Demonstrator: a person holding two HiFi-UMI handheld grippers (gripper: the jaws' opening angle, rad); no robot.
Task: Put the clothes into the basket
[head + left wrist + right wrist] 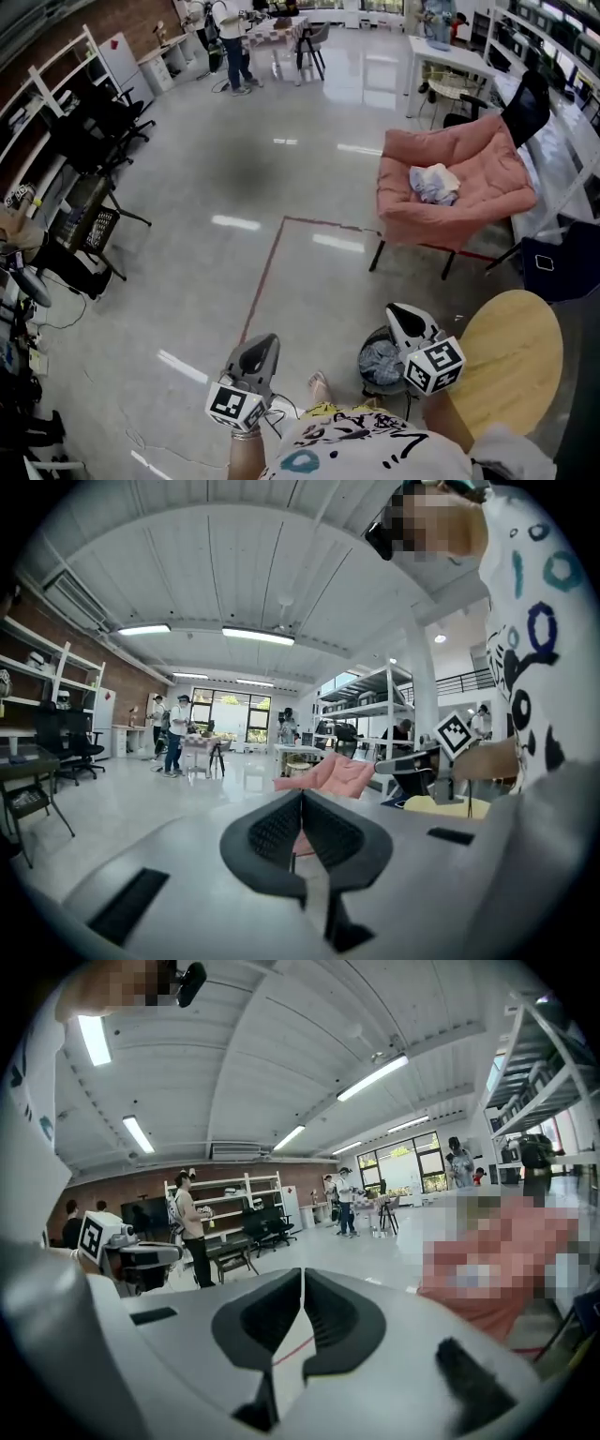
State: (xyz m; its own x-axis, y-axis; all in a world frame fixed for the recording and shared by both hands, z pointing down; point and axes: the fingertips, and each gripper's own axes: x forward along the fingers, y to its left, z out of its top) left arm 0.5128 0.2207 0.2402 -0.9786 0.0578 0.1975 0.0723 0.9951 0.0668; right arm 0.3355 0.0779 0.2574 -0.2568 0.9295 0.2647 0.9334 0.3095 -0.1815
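Observation:
A pale bundle of clothes point(434, 183) lies on the seat of a pink armchair point(487, 155) across the floor. A dark round basket point(382, 361) holding some bluish cloth stands on the floor just below my right gripper point(405, 314). That gripper is shut with nothing in it, and the right gripper view shows its jaws point(302, 1279) pressed together. My left gripper point(261, 342) is also shut and empty, held level to the left of the basket. In the left gripper view its closed jaws point(301, 799) point toward the pink armchair point(333, 772).
A round wooden table point(511, 356) stands at my right beside the basket. Black office chairs point(98, 131) and shelving line the left wall. People stand at tables point(234, 42) at the far end. A red tape line point(267, 267) marks the shiny floor.

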